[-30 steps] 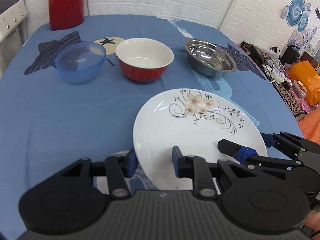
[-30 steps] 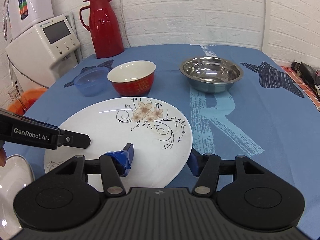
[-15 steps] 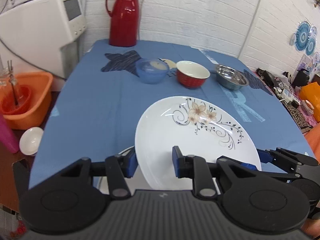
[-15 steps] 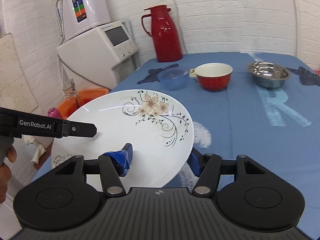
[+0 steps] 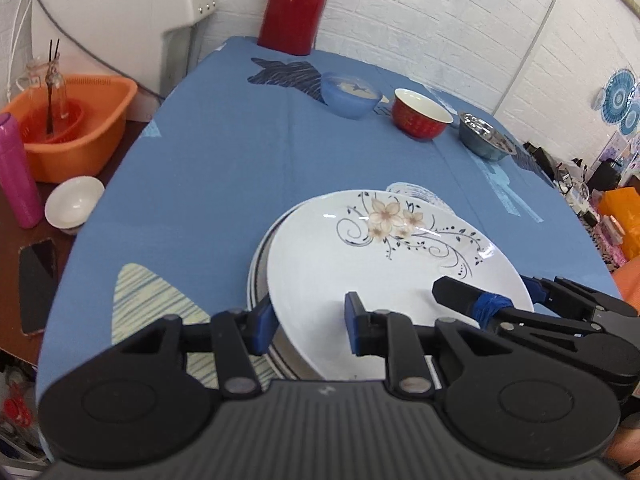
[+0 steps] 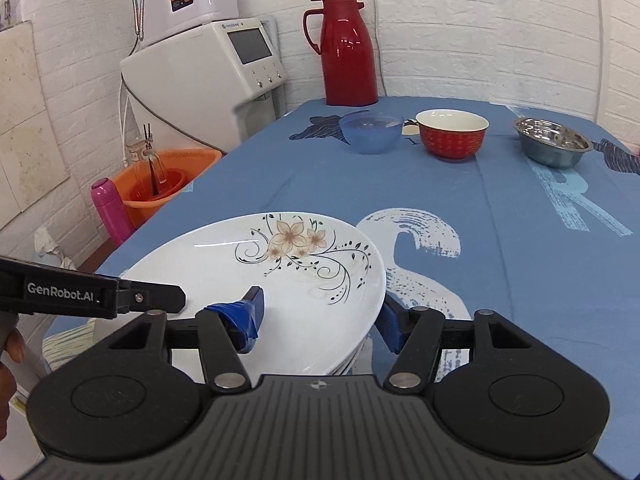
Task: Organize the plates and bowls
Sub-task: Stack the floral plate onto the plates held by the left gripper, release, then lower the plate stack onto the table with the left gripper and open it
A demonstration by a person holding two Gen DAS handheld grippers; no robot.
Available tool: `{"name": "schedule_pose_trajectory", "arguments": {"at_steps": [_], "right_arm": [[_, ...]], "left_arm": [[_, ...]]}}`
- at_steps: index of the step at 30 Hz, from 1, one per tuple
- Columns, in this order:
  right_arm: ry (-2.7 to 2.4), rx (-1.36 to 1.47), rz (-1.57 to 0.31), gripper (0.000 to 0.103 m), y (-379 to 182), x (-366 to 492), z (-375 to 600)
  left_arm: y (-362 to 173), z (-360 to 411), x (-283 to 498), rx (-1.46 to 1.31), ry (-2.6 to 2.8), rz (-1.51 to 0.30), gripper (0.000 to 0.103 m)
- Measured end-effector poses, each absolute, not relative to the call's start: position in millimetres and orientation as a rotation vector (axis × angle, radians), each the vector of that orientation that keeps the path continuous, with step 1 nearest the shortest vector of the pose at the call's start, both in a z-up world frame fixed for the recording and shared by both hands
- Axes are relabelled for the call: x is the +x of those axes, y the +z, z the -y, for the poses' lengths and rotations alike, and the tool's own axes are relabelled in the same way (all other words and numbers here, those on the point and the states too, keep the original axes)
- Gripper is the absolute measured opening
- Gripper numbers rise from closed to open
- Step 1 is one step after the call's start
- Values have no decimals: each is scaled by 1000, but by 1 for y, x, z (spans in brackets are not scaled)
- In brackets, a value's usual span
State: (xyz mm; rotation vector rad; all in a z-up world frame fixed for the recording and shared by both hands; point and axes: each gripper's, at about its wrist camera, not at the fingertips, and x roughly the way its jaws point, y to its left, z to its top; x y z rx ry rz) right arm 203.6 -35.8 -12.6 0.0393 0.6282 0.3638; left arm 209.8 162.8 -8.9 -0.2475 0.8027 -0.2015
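At the far left, beside the worktop [image 5: 224, 168], you have an orange basin [image 5: 76, 120], a pink bottle [image 5: 16, 172] and a small white bowl [image 5: 74, 204]. Your left gripper [image 5: 307, 324] has its jaws around the near-left rim of the flowered plate [image 5: 384, 264], one finger below and one on top, though you cannot tell from either view how firmly they press. That plate sits tilted over a stack of plates [image 5: 260, 272] at the near edge of the blue cloth. Your right gripper [image 6: 320, 318] straddles the plate's right rim the same way, jaws spread wide about it; the taped finger lies on the white face and the other just outside the edge. Farther back stand a blue bowl [image 6: 371, 133], a red bowl [image 6: 452, 134] and a steel bowl [image 6: 552, 146] in a row, well apart from the plates, with a red jug [image 6: 346, 52] behind them.
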Motion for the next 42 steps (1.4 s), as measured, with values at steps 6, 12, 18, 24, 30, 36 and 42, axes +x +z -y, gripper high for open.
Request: {"name": "schedule_pose_trajectory", "arguments": {"at_steps": [6, 12, 18, 24, 30, 36, 42], "right_arm": [[364, 52, -612, 47, -23, 197, 36], [373, 32, -609, 47, -25, 198, 35], [372, 49, -625, 47, -28, 204, 35], [375, 62, -636, 47, -33, 203, 34], [374, 104, -618, 47, -26, 199, 41], [359, 181, -623, 47, -15, 199, 61], [239, 358, -772, 48, -16, 205, 97]], "left_arm": [[-11, -167, 204, -270, -232, -767, 30], [-7, -170, 203, -300, -237, -771, 39], [2, -164, 200, -245, -239, -783, 77], [9, -170, 194, -228, -240, -778, 93], [17, -173, 189, -222, -226, -750, 93], [16, -163, 198, -236, -248, -768, 93], [24, -137, 208, -221, -261, -754, 94]]}}
